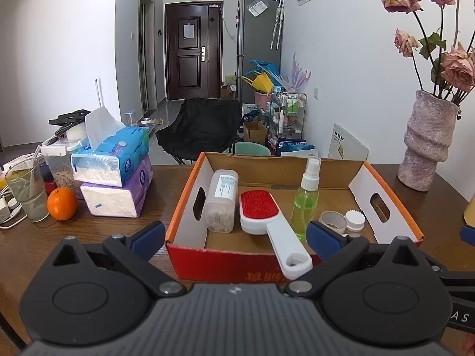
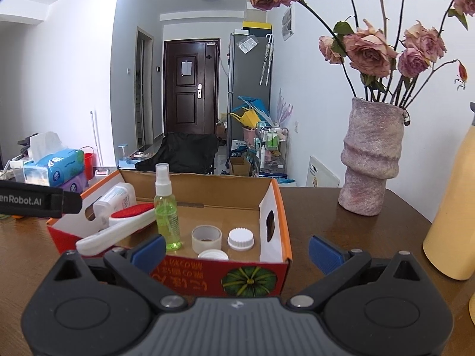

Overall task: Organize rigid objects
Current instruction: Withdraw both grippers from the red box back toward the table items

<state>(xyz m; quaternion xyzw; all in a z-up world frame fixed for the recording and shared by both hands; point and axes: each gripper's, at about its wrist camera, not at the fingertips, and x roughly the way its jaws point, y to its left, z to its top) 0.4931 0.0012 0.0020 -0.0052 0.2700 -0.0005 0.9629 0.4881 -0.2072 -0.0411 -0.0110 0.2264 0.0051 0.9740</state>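
Both grippers, left (image 1: 236, 233) and right (image 2: 236, 250), hover with jaws spread wide, holding nothing, just in front of the red-and-orange open cardboard box (image 1: 231, 259) on the dark wooden worktop (image 1: 98, 237). Inside, left to right: clear plastic jar (image 1: 222, 200) lying down, white lint brush with red pad (image 1: 262, 218) with handle over the front wall, upright green spray bottle (image 1: 305, 201), tape roll (image 1: 333, 221), white ribbed cap (image 1: 355, 219). Orange fruit (image 1: 61, 203) and stacked tissue packs (image 1: 115, 175) sit left of the box, pink textured vase (image 1: 426, 142) right.
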